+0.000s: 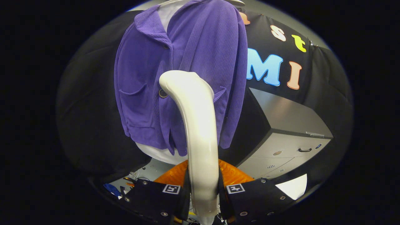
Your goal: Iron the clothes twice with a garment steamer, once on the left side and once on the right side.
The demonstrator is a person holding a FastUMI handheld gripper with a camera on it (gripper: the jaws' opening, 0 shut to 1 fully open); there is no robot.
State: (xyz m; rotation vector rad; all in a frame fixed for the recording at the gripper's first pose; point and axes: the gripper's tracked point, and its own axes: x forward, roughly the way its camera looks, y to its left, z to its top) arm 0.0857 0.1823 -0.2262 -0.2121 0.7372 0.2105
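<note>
Had gripper clamped on steamer, head against jacket near middle button. Guessed pass underway; next needed slow stroke down jacket.

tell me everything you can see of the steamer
The steamer is a glossy white, plastic-looking wand with a long curved handle. The gripper is shut on its lower handle, both fingers pressing its sides. From there it rises ahead of the fingers and bends forward, its head at the front of the purple jacket, near a button at pocket height. Whether the head touches the cloth cannot be told.
</note>
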